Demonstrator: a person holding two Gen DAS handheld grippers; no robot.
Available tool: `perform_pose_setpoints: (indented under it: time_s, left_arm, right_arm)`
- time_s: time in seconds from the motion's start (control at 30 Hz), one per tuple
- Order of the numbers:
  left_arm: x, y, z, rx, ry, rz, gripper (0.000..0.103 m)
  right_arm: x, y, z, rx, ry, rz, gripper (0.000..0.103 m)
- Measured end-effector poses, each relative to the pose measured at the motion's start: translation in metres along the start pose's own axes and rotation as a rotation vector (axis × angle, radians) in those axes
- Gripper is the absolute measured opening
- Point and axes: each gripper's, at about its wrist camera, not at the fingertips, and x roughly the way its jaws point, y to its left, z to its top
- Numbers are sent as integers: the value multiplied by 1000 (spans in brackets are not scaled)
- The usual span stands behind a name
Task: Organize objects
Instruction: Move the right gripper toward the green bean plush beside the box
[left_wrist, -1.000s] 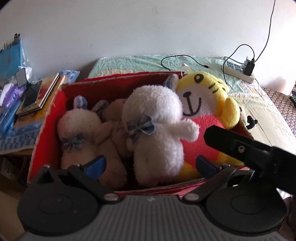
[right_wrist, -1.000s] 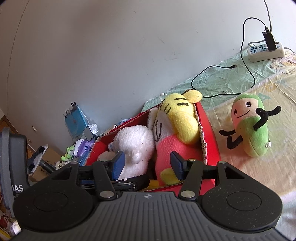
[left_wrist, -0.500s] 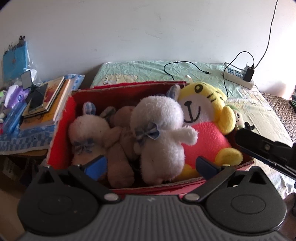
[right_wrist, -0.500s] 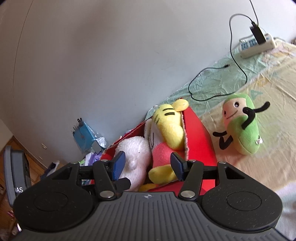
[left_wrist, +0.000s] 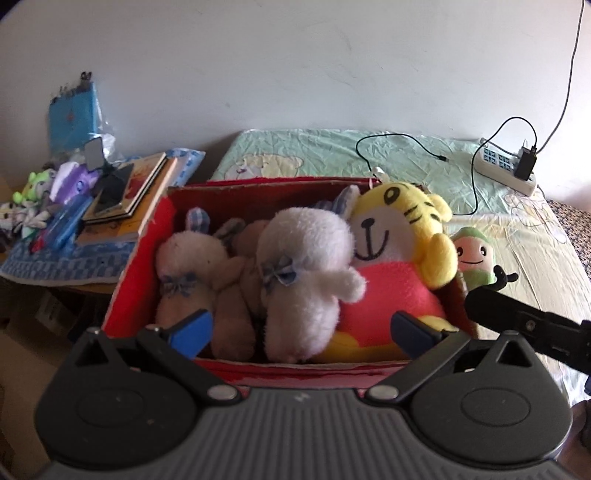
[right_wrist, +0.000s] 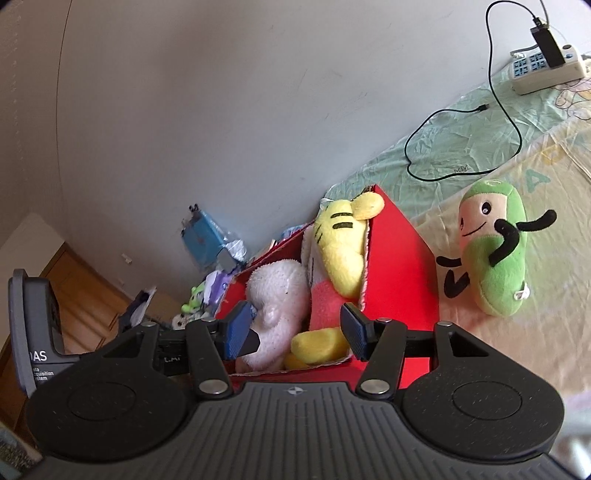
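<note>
The red cardboard box full of soft toys is now seen from farther back. Both hand-held grippers, left and right, are held open and empty. The green soft toy is left outside on the bed, so it likely goes in next.

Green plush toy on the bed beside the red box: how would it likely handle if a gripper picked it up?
The green plush toy looks soft and stuffed, so it would probably squash under the fingers rather than slip. It is likely light for its bulk. Its thin black arms would probably flop, and its rounded body, lying on the bed sheet, might roll if nudged.
</note>
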Motion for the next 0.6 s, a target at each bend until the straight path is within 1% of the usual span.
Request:
perform_pose_setpoints:
  time_s: [0.27,0.43,0.6]
  left_arm:
    - [-11,-31,-7,-49,5,33,102]
    - [-17,-48,-16,-70,15,54,102]
    - [-24,-62,-29,-84,30,53,102]
  right_arm:
    - [-14,-21,15,-10,77,66,58]
    - [-21,-37,16,6,134,97,57]
    - [-29,-49,13,21,180,117,57]
